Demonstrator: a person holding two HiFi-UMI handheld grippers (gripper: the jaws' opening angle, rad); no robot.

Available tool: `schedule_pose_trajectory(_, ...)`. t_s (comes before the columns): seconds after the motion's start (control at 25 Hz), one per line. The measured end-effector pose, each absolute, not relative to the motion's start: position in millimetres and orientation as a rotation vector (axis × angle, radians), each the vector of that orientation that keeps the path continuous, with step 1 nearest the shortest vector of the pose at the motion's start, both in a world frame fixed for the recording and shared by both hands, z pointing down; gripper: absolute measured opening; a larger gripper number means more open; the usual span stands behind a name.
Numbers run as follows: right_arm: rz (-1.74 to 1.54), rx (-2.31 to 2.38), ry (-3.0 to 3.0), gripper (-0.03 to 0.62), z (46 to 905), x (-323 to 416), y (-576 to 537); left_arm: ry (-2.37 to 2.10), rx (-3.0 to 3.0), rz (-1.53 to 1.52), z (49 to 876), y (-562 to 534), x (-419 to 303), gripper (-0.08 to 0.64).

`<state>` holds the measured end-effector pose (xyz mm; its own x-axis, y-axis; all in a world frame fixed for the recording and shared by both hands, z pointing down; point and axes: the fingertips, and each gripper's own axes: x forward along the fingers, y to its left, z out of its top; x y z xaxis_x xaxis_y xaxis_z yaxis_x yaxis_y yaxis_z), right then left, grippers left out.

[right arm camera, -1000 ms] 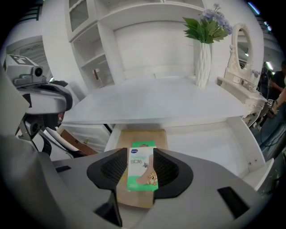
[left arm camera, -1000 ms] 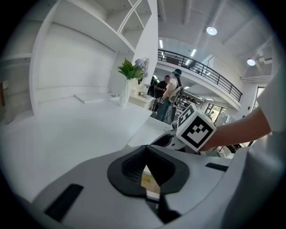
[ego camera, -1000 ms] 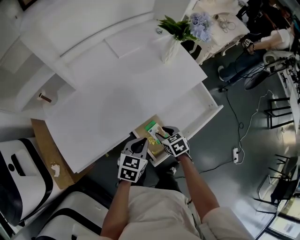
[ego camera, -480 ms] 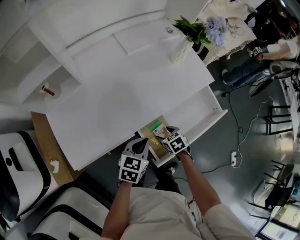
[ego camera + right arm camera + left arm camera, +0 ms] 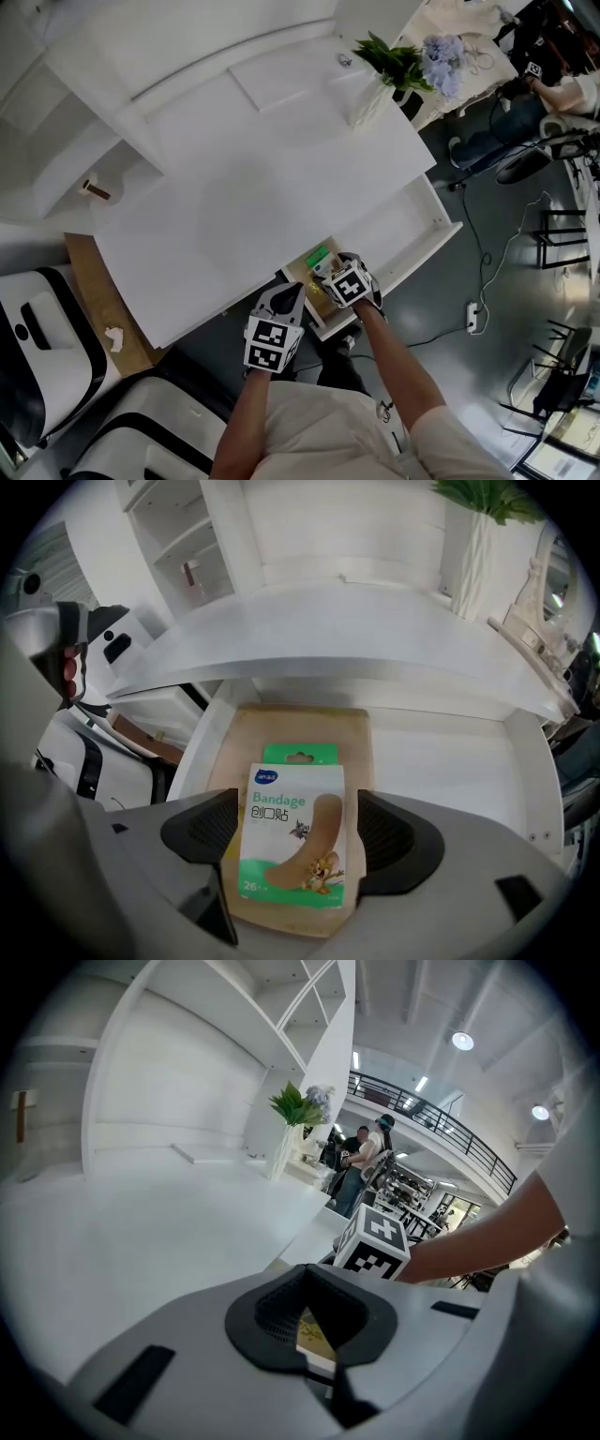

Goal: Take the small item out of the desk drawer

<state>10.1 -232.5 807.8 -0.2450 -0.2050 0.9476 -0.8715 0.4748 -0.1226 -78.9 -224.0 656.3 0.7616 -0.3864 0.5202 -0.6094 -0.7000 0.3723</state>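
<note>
In the head view's lower centre, the right gripper [image 5: 328,272] has its jaws opening around the bandage pack [image 5: 292,841] lying in the drawer [image 5: 405,234], while the left gripper [image 5: 289,296] keeps its jaws clenched on nothing.

Right tongs [image 5: 293,816] opening, bandage pack [image 5: 291,846] loose between pads; left tongs [image 5: 316,1314] closed alongside.

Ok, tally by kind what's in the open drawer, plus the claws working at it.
Bandage box: 1
Tan board under it: 1
Claws: 2 (left claw shut and empty; right claw opening, with the bandage box between its jaws)
Total: 4
</note>
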Motion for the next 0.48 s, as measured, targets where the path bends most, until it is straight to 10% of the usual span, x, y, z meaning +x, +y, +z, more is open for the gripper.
schedule_pose_trajectory(0.48, 0.798, 0.910, -1.701, 0.377, 811.2, 6.5, -238.1, -0.726, 2.421, 0.575, 661.6, -220.3, -73.3, 0.015)
